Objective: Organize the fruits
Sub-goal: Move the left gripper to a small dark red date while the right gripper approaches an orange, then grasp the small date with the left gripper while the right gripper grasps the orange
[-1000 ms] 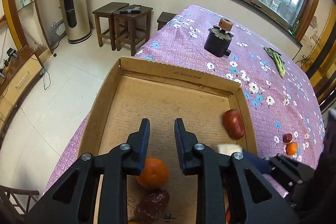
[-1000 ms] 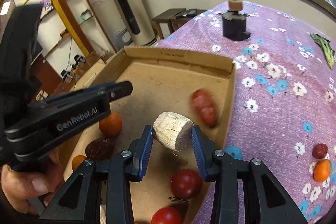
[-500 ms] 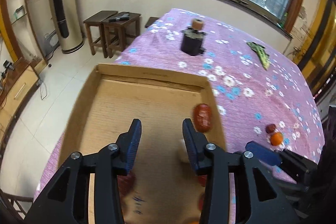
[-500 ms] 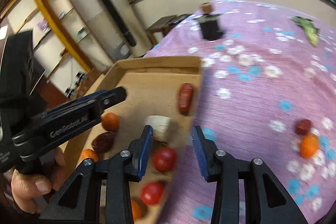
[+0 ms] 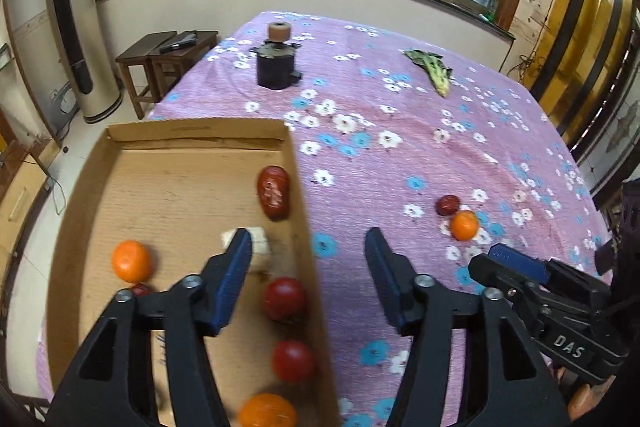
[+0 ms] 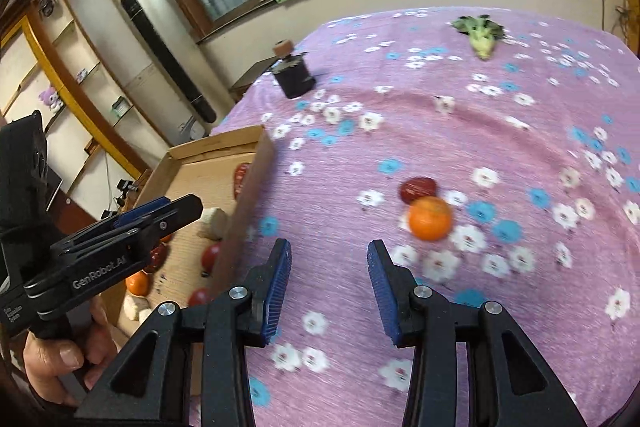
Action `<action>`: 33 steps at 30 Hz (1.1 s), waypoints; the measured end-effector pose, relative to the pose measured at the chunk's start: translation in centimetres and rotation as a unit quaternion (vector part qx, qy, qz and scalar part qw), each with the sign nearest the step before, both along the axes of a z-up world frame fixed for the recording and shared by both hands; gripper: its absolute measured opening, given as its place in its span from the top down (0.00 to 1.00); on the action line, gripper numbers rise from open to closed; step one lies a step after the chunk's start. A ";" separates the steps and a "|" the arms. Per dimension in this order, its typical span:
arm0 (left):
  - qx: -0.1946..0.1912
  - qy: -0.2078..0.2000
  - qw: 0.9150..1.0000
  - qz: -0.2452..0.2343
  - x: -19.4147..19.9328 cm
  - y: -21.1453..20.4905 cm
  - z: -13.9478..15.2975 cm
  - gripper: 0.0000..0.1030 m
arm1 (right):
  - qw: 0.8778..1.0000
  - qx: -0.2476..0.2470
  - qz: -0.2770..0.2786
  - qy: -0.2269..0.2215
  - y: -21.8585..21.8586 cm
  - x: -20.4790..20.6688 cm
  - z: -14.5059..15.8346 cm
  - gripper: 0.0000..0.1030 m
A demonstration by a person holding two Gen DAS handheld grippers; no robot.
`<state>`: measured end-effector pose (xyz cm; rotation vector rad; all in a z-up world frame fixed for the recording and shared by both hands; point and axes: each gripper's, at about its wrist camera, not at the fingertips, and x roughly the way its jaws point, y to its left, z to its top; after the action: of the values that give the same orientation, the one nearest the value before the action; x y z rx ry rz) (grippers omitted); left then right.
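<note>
A cardboard tray on the purple flowered cloth holds an orange, a long red fruit, a pale chunk, red round fruits and another orange. An orange and a dark red fruit lie together on the cloth right of the tray; they also show in the left wrist view. My left gripper is open and empty above the tray's right wall. My right gripper is open and empty over the cloth, short of the orange.
A dark pot with a brown knob stands at the far side of the table. A green leafy vegetable lies far right. Wooden stools and a tall air conditioner stand beyond the table's left edge.
My right gripper let go of the pale chunk into the tray, opened wide and swung right toward the orange on the cloth. My left gripper opened wide and shifted right to the tray wall.
</note>
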<state>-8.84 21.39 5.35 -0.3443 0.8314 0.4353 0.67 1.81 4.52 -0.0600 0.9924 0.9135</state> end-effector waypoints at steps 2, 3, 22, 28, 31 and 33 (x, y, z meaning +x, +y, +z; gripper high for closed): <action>-0.030 -0.022 0.999 -0.015 -0.1 -0.4 0.2 0.39 | 1.000 -0.001 -0.007 0.002 -0.9 0.3 -0.3 0.59; -0.045 -0.034 0.998 -0.023 -0.2 -0.7 0.3 0.38 | 1.000 -0.002 -0.010 0.001 -1.4 0.4 -0.5 0.59; -0.035 -0.003 0.998 -0.048 2.3 -6.1 -1.5 0.18 | 0.997 -0.062 0.001 -0.047 -2.0 3.2 -2.9 0.54; -0.007 0.026 0.998 -0.061 4.6 -6.2 -2.1 0.18 | 0.996 -0.070 0.005 -0.047 0.2 5.0 -4.5 0.72; 0.004 0.036 0.997 -0.067 6.3 -6.5 -2.4 0.18 | 0.997 -0.056 -0.025 -0.048 -2.6 5.1 -3.6 0.73; 0.008 0.038 0.996 -0.078 8.2 -7.1 -2.8 0.18 | 0.996 -0.051 -0.054 -0.050 -5.1 5.1 -3.2 0.73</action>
<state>-0.64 14.30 2.58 -0.2461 0.9212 0.3101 5.82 -3.28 1.36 -0.1354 0.9397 0.7542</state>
